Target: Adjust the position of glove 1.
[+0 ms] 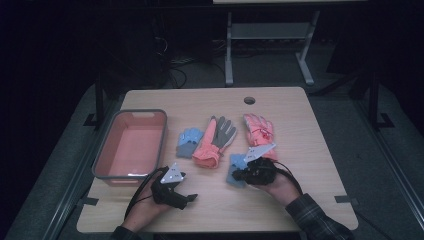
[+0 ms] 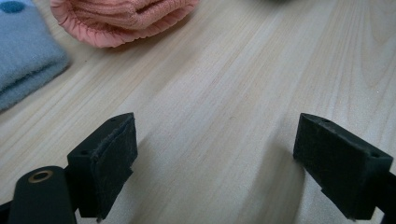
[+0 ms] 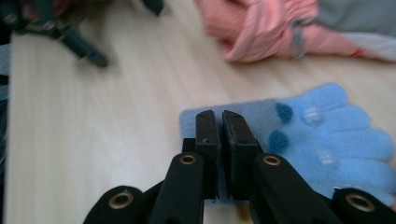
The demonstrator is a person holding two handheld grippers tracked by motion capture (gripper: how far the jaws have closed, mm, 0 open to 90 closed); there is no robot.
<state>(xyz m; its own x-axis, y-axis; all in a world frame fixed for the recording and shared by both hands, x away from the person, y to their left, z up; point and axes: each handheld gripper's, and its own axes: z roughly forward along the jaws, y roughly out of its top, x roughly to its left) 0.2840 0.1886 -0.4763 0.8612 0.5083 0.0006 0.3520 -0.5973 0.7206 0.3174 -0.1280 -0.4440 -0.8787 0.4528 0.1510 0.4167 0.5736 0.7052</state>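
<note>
My right hand-held gripper (image 3: 220, 125) has its jaws pressed together on the cuff edge of a light blue glove (image 3: 322, 135), which lies flat on the table (image 1: 280, 205) just in front of my right hand, beside a pink glove (image 1: 260, 131). My left hand-held gripper (image 2: 215, 154) rests with jaws spread wide over bare wood, near the pink-and-grey glove (image 2: 123, 18) and another blue glove (image 2: 23, 56). A pink bin (image 1: 107, 162) sits at the left.

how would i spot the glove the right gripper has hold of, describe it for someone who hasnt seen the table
On the wooden table, look near its front edge, right of the basin. The right gripper is shut on the cuff of a small light blue glove. Unlike the coral gloves nearby, it is fuzzy blue with darker dots.
</note>
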